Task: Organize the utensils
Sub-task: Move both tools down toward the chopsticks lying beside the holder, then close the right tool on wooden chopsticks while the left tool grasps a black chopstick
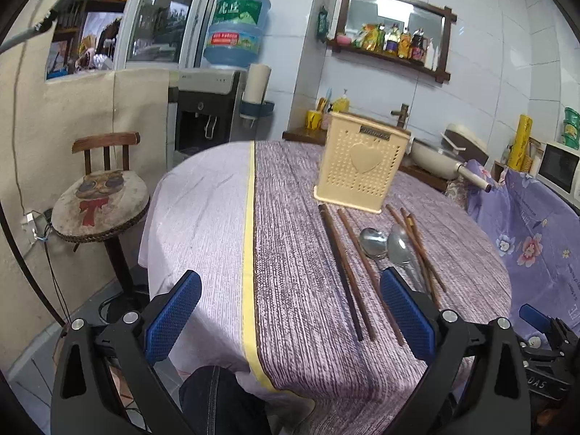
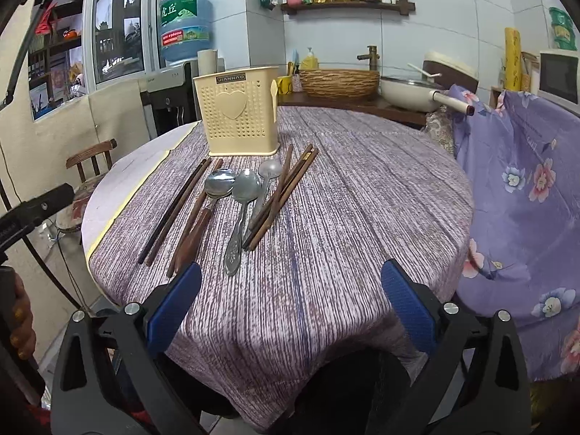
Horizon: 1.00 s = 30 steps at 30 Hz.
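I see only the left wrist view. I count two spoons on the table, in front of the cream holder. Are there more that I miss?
Observer: Yes. A third spoon lies to their right, its handle among the chopsticks.
Operator: My own claw finger covers the spoon handles. How do they look?
Observer: The leftmost spoon has a broad brown handle; the middle spoon is all metal.
Operator: Is the right claw holding something?
Observer: No. The right claw is open, with nothing between its fingers.
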Each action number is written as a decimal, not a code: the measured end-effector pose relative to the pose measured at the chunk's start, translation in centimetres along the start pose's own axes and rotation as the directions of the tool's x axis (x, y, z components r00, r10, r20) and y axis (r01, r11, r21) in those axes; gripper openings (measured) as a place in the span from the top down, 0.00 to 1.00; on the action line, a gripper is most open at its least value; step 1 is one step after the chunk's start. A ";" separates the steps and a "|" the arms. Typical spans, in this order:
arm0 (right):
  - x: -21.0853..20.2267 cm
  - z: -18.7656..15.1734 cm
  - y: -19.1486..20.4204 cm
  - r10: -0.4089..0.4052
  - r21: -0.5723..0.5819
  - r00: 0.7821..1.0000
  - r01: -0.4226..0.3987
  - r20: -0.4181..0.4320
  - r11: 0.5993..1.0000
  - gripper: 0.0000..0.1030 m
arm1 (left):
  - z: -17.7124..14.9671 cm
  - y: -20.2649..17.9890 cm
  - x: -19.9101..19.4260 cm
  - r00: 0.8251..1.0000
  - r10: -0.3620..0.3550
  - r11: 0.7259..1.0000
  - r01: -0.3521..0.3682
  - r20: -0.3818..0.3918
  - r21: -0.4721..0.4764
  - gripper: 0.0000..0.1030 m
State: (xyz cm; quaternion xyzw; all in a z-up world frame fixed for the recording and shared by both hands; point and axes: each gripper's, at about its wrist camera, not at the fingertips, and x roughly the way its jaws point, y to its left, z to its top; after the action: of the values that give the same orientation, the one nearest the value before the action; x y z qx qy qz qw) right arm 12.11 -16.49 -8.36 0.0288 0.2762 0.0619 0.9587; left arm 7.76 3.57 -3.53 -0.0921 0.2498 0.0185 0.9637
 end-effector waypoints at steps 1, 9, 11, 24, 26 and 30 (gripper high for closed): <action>0.5 0.4 -0.2 0.001 0.008 1.000 -0.001 -0.019 1.000 0.05 | 0.2 0.1 0.7 1.000 0.007 1.000 -0.007 -0.026 -0.006 0.05; 5.0 3.7 -3.7 0.021 0.136 0.992 -0.004 -0.124 0.991 0.05 | 2.0 0.4 5.4 0.982 -0.009 1.000 0.011 -0.187 0.009 0.07; 6.5 4.5 -4.5 0.030 0.174 0.988 -0.003 -0.154 0.985 0.05 | 2.7 0.1 6.5 0.978 -0.003 0.999 0.010 -0.207 0.034 0.09; 14.3 11.8 -4.2 0.137 0.155 0.970 -0.107 -0.201 0.982 0.46 | 6.4 -1.3 11.7 0.951 0.000 0.996 0.027 -0.309 0.085 0.36; 15.7 12.9 -3.9 0.173 0.164 0.962 -0.140 -0.210 0.976 0.58 | 6.8 -1.7 12.3 0.948 0.003 0.995 0.029 -0.317 0.096 0.40; 18.6 14.7 -2.7 0.239 0.153 0.942 -0.206 -0.235 0.966 0.65 | 7.3 -1.9 13.3 0.946 0.009 0.994 0.027 -0.325 0.108 0.48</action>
State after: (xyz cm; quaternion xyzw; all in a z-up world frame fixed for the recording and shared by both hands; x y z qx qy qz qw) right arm 35.86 -16.99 -6.01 0.1124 0.3939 0.1554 0.8989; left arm 23.03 2.90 -3.39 -0.0414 0.4052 -0.0153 0.9132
